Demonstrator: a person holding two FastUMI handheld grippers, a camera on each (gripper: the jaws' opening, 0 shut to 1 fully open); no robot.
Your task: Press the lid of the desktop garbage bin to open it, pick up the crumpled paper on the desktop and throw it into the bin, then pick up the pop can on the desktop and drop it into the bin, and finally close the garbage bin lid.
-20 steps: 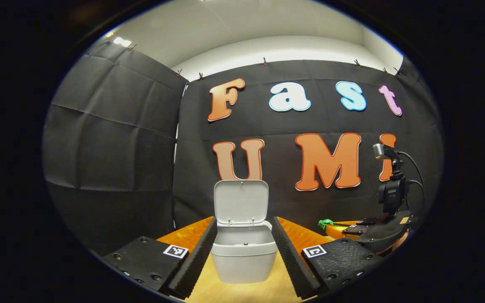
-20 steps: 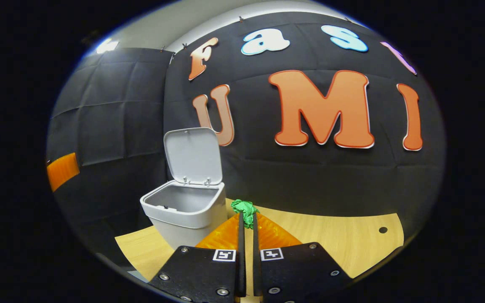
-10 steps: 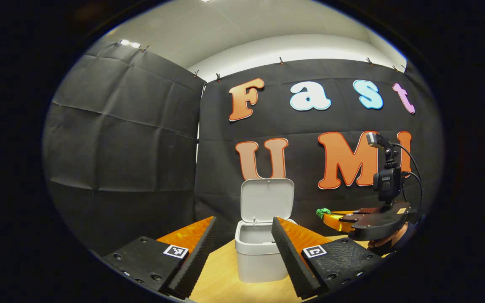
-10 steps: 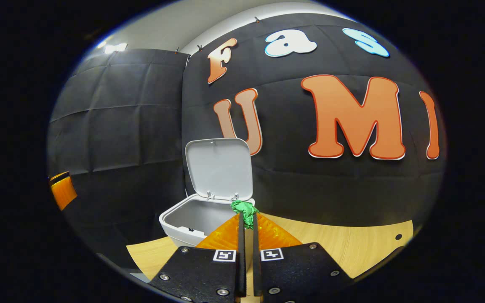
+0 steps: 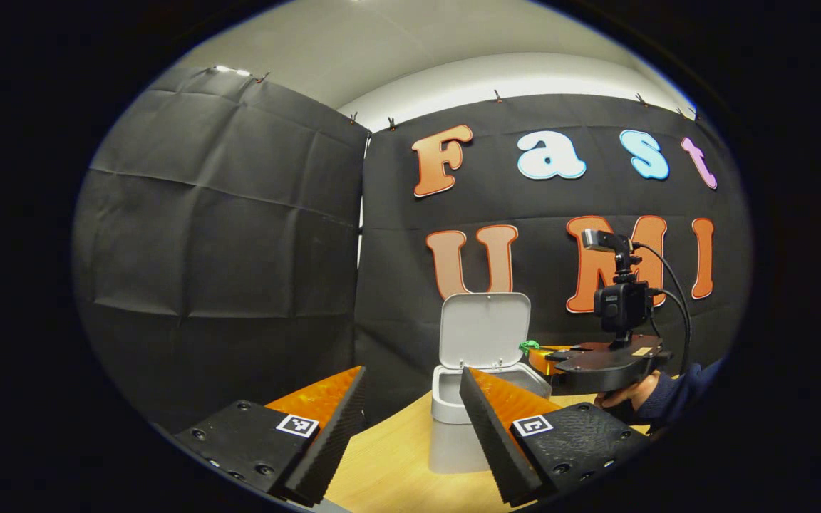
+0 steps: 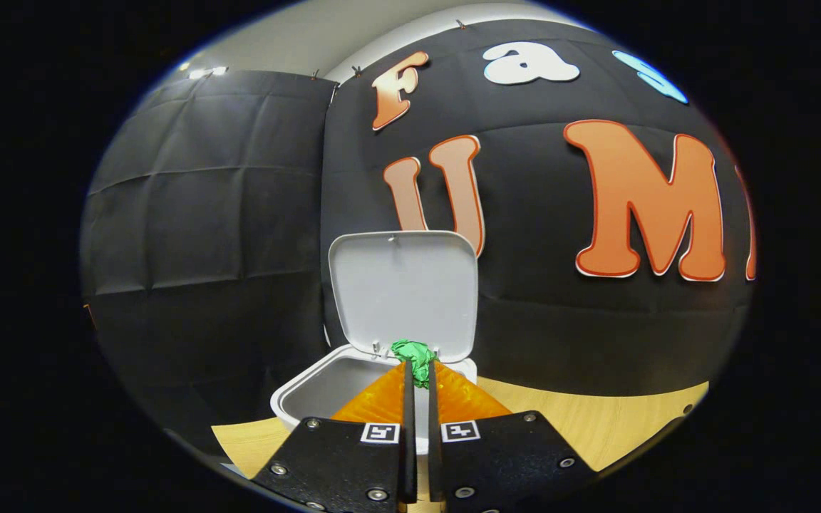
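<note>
- Two views place the wooden tabletop [image 5: 389, 463] under a grey desktop garbage bin [image 6: 318, 388], which stands upright with its lid [image 6: 403, 292] raised on the rear hinge; the opening step reads as complete.
- Change over the last second: the right gripper [image 6: 417, 370] has travelled from beside the bin to a position at its rim, seen in the left gripper view [image 5: 535, 353] level with the lid's lower edge. Judgement: the load is nearly over the opening, so release is the next action once it is fully above the cavity.
- Right jaws: together, clamped on the green crumpled paper [image 6: 414, 354], which protrudes past the tips.
- Left gripper [image 5: 410, 427]: jaws wide apart, empty, hovering above the tabletop; the bin has shifted rightward in its view.
- Writing: square coded markers [image 6: 380, 432] sit on each gripper body; no brand text is legible on the bin.
</note>
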